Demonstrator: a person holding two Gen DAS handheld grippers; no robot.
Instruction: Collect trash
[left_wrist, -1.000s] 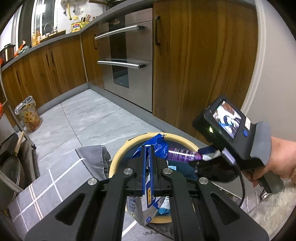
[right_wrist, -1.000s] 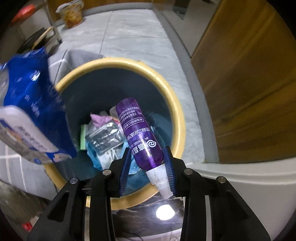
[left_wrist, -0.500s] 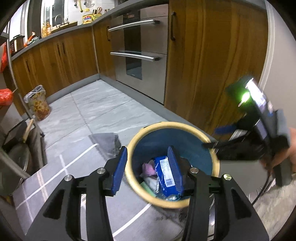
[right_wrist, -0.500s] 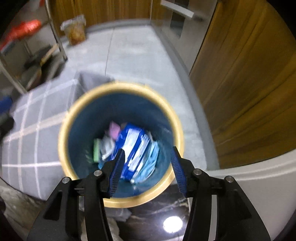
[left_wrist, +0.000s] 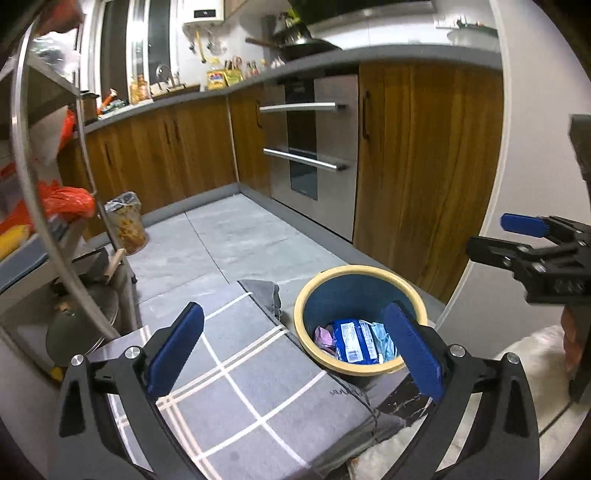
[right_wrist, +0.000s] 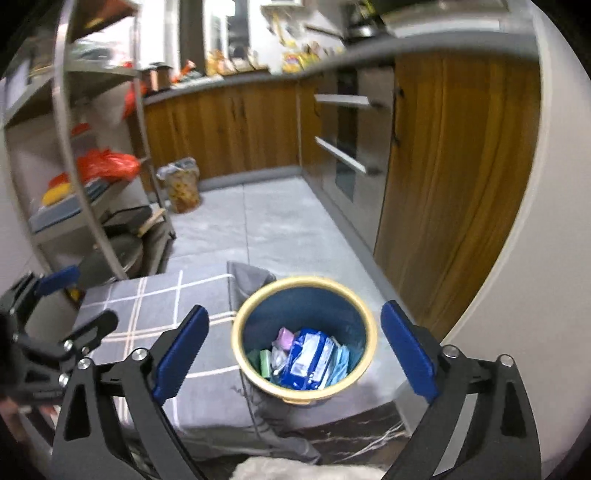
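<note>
A blue bin with a yellow rim (left_wrist: 362, 271) (right_wrist: 306, 282) stands on the floor and holds a blue packet (left_wrist: 354, 345) (right_wrist: 308, 354), a pink scrap (left_wrist: 325, 336) and other litter. My left gripper (left_wrist: 292, 310) hovers above and short of the bin. Its jaws are opening wide and nothing is between them. My right gripper (right_wrist: 294, 308) hangs over the bin's near side, its jaws also opening, with nothing between them. Each gripper shows in the other's view, at the right edge (left_wrist: 495, 236) and at the left edge (right_wrist: 79, 301). No purple bottle is in sight.
A grey checked mat (left_wrist: 236, 380) lies left of the bin. A metal shelf rack (right_wrist: 92, 206) stands at the left. Wooden cabinets (left_wrist: 424, 177) and an oven (left_wrist: 314, 155) line the far side. A bag-lined bin (left_wrist: 127, 221) sits on the far floor, a white wall (right_wrist: 524, 258) at right.
Both grippers let go: the blue packet and the purple bottle left their jaws, and the packet now lies in the bin. Both jaws spread wide and pulled up and back.
</note>
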